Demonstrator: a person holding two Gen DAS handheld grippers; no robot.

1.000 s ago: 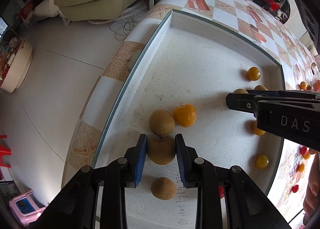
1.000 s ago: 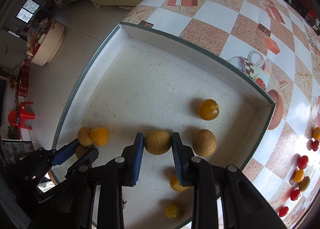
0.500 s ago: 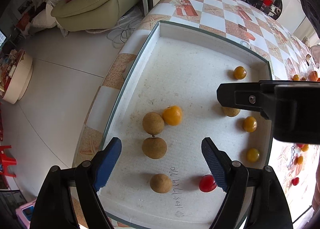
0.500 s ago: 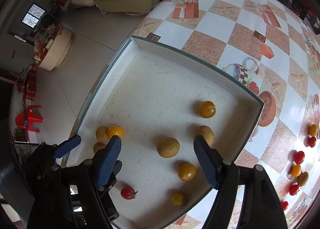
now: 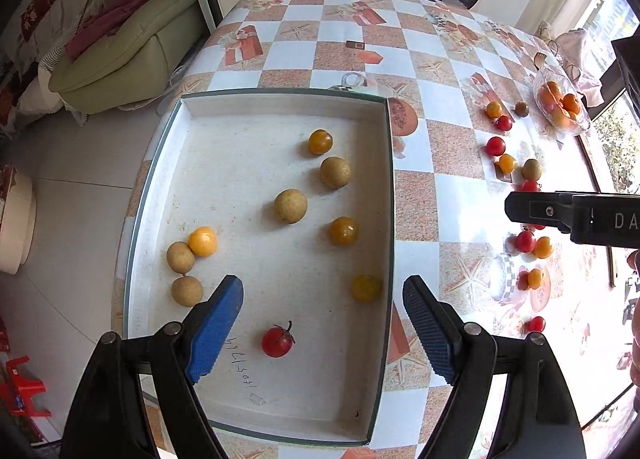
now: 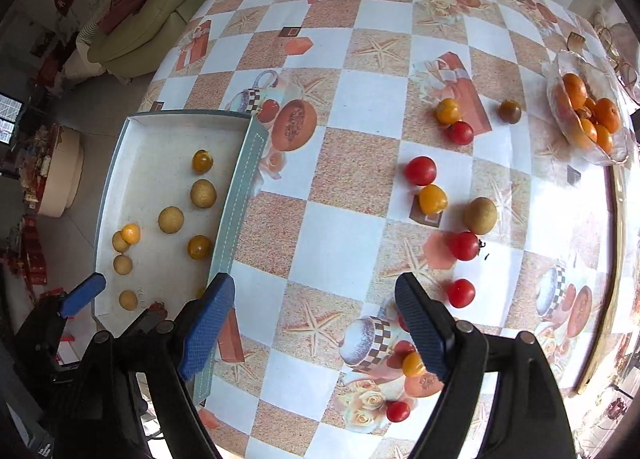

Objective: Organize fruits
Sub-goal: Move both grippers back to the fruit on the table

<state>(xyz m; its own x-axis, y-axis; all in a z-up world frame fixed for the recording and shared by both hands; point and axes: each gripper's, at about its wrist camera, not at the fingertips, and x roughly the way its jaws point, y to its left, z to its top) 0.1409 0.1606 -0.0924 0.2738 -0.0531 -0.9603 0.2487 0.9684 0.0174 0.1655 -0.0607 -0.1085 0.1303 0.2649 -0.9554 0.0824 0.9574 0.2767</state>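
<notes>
Starting at the left, my left gripper (image 5: 322,325) hangs over the near end of the tray (image 5: 387,195), jaws spread wide with nothing between the pads. The tray sits at the table's left edge and already holds a mixed lot: two brown longans (image 5: 181,257) touching a yellow cherry tomato (image 5: 203,241) by its left wall, more longans and yellow tomatoes toward the middle and right wall, and one red cherry tomato (image 5: 277,341) near the front.

Moving right, my right gripper (image 6: 316,323) is over the checkered tablecloth (image 6: 340,251) just beside the tray's right wall, jaws released and empty too. Beyond it, toward the table's right side, lies the loose fruit I have yet to sort: a red tomato (image 6: 420,170), a yellow one (image 6: 432,199), a longan (image 6: 480,215), more red ones (image 6: 464,245) nearer my pads. A clear bowl of oranges (image 6: 588,119) sits near the far right edge.

I judge these fruits light and round, apt to roll. The tomatoes are smooth-skinned and soft, so I'd close gently across the widest part. The longans look firmer and rougher, so they should grip more easily.
</notes>
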